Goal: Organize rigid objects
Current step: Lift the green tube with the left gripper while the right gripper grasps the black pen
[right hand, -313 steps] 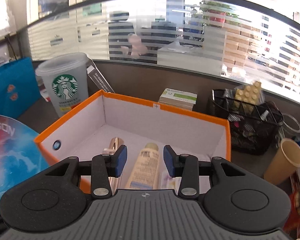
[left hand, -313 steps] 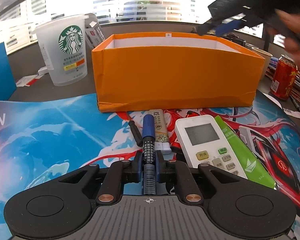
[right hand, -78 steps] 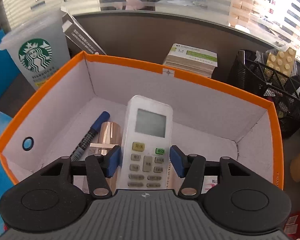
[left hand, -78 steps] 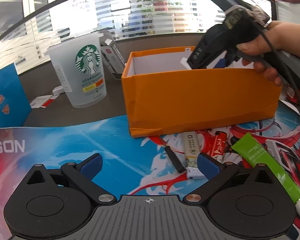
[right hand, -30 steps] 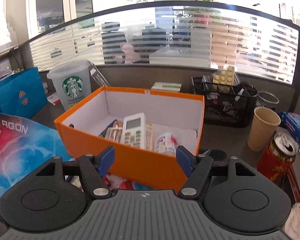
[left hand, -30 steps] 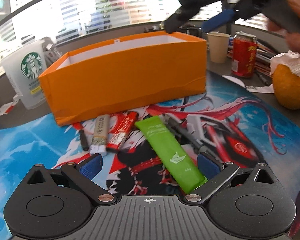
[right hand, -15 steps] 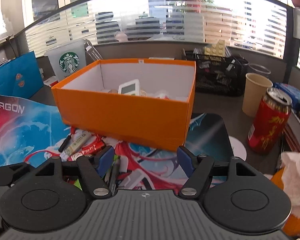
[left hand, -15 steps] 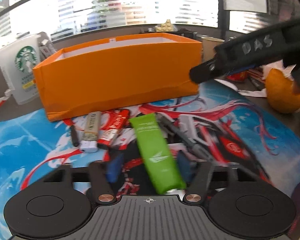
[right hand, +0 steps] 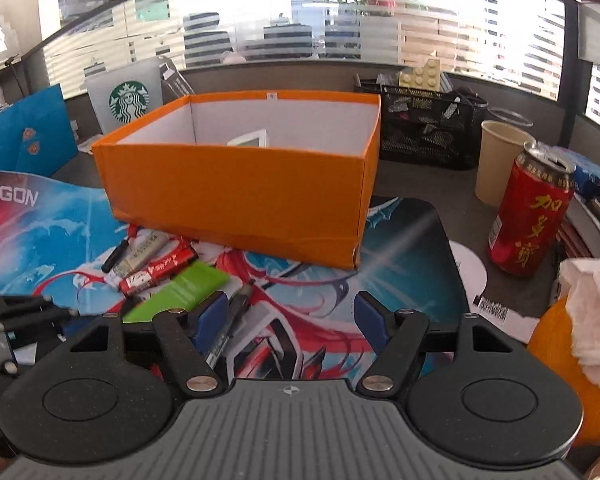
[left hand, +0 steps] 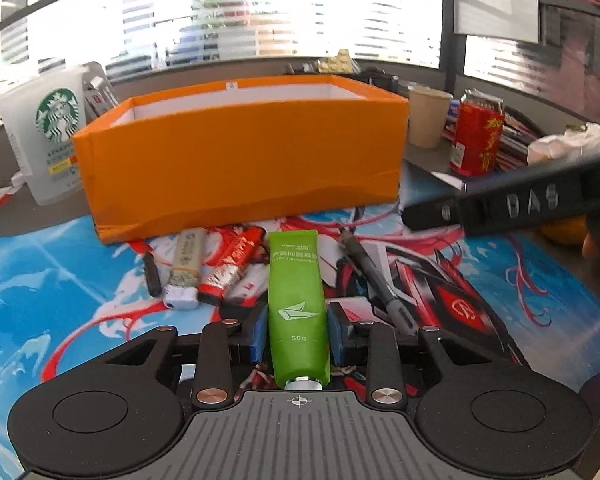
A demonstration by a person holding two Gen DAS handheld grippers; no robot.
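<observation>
We have the left gripper point(left hand: 298, 338) down on the printed desk mat point(left hand: 60, 280), its 2 blue pads having just been closing, and they now pinch the lower body of the flat green plastic tube point(left hand: 298, 300), whose silver cap points back at 6 o'clock and whose crimped end points at 12 o'clock toward the open orange cardboard box point(left hand: 240, 168). At 10 o'clock from the tube lie a beige lighter point(left hand: 186, 268), a red wrapped bar point(left hand: 230, 268) and a small black stick point(left hand: 152, 276); at 2 o'clock lies a dark grey pen point(left hand: 374, 280), just beside the tube. Our right gripper point(right hand: 288, 320) hovers above the mat with its jaws spread and nothing between them; the pen tip sits under its left pad. Inside the box, a white remote's top edge point(right hand: 250, 138) shows above the front wall.
</observation>
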